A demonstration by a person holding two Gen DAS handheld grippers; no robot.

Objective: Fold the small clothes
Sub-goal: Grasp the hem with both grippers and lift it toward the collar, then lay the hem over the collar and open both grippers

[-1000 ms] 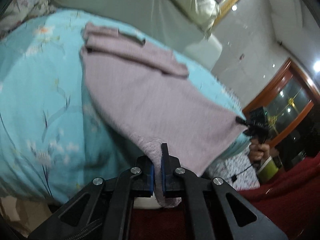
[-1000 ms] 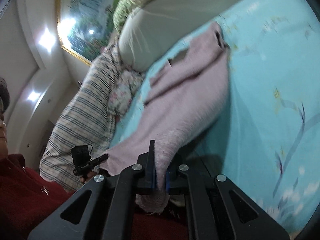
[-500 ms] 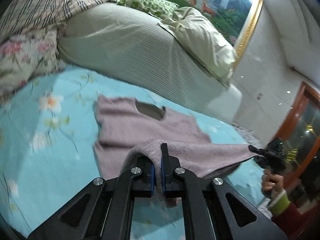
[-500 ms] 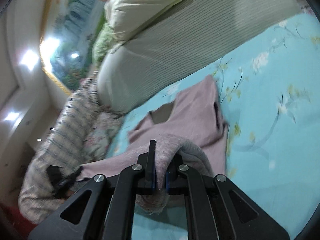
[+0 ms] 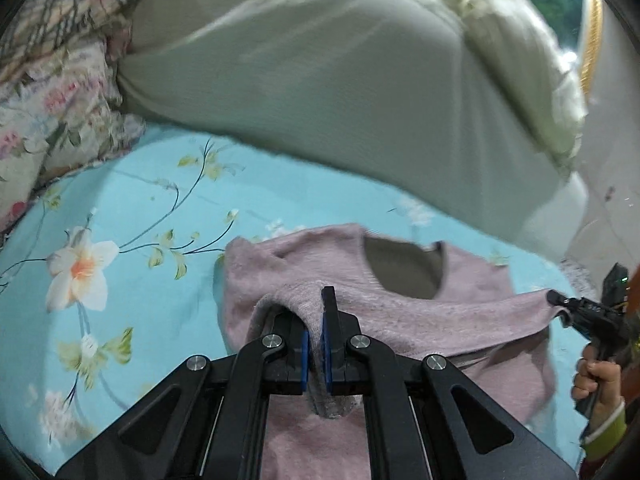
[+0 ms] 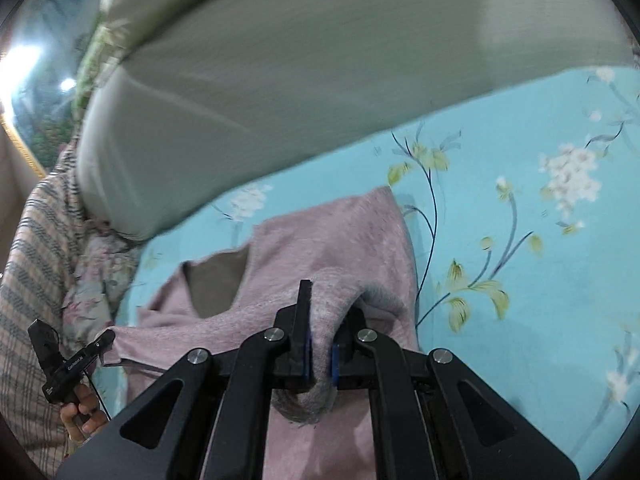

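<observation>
While still clamped in each gripper (image 5: pixel 316 354) (image 6: pixel 320 356), pink top's (image 5: pixel 420 312) hem now over its collar.

Both tongs, left tongs (image 5: pixel 315 354) and right tongs (image 6: pixel 319 356), now sit far up the bed (image 5: pixel 132 216), carrying the pink top's (image 5: pixel 460 308) near hem over its body toward the neckline. Garment goes from spread flat to doubled over. Pillow (image 5: pixel 320 80) looms much closer.
</observation>
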